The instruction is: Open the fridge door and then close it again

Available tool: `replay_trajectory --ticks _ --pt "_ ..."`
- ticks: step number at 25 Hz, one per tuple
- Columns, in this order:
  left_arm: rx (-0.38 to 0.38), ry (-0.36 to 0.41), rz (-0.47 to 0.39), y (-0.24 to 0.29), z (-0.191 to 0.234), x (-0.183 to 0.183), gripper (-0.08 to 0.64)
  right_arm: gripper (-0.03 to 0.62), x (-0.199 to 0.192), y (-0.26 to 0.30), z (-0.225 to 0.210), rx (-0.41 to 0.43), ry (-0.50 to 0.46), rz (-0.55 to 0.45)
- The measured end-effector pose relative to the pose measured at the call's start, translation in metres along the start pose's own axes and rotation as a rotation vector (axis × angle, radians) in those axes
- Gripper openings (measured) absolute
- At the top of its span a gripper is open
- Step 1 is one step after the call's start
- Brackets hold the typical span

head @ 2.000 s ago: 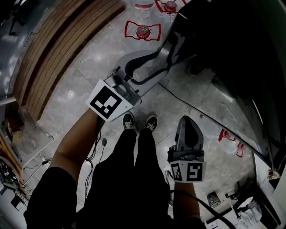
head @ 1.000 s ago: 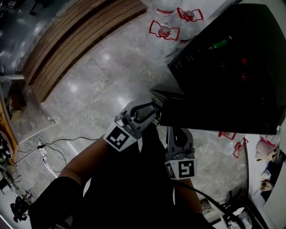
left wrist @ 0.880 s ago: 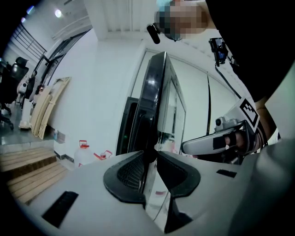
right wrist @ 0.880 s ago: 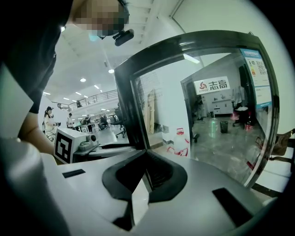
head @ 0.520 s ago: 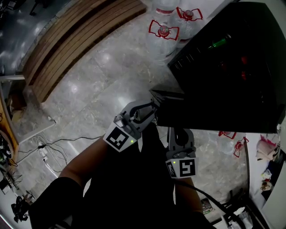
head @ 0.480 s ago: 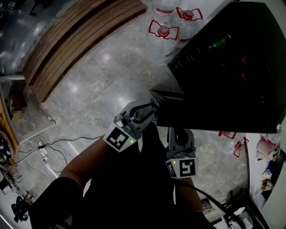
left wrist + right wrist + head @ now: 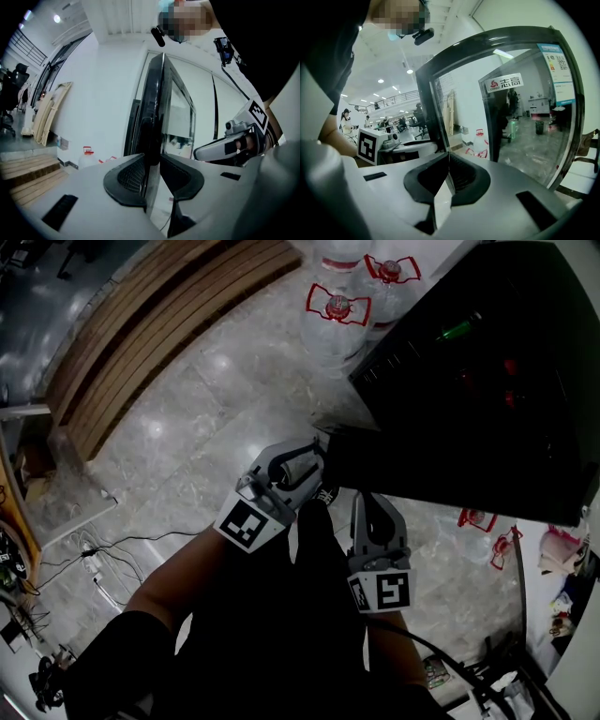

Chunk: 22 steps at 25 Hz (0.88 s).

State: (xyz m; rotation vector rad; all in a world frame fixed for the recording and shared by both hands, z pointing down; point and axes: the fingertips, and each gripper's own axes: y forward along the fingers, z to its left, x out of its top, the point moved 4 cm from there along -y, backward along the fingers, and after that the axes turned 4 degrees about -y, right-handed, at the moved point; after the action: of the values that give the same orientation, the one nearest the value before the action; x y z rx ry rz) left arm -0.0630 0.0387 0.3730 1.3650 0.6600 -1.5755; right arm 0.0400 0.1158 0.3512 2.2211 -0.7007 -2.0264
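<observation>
Clamping the free edge of the fridge door (image 7: 154,93), the left gripper (image 7: 317,457) holds it seemingly ajar, near the water jugs (image 7: 336,320). The right gripper (image 7: 447,176) is closed and empty beside the glass. That thin pinch could slip if the pull strays off the hinge's arc.

Black fridge door (image 7: 422,470), grey marbled floor (image 7: 187,418)

Dim overhead, floor (image 7: 187,399) glinting softly; gripper views brighter under ceiling lamps (image 7: 408,71), door (image 7: 525,122) glass reflecting, edges bowed and dark.
</observation>
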Motion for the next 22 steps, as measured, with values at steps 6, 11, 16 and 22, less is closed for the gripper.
replay_trajectory --ticks 6,11,16,22 --pt "0.021 -0.005 -0.025 0.032 0.031 0.011 0.107 0.015 -0.006 0.009 -0.013 -0.012 0.012 0.017" --pt "0.002 -0.007 -0.056 0.065 0.058 0.020 0.115 0.015 -0.011 0.019 -0.029 -0.025 0.025 0.033" --pt "-0.045 0.020 -0.071 0.102 0.081 0.030 0.120 0.015 -0.015 0.025 -0.049 -0.041 0.033 0.044" --pt "-0.086 0.020 -0.089 0.143 0.100 0.042 0.123 0.015 -0.010 0.033 -0.070 -0.070 0.046 0.045"
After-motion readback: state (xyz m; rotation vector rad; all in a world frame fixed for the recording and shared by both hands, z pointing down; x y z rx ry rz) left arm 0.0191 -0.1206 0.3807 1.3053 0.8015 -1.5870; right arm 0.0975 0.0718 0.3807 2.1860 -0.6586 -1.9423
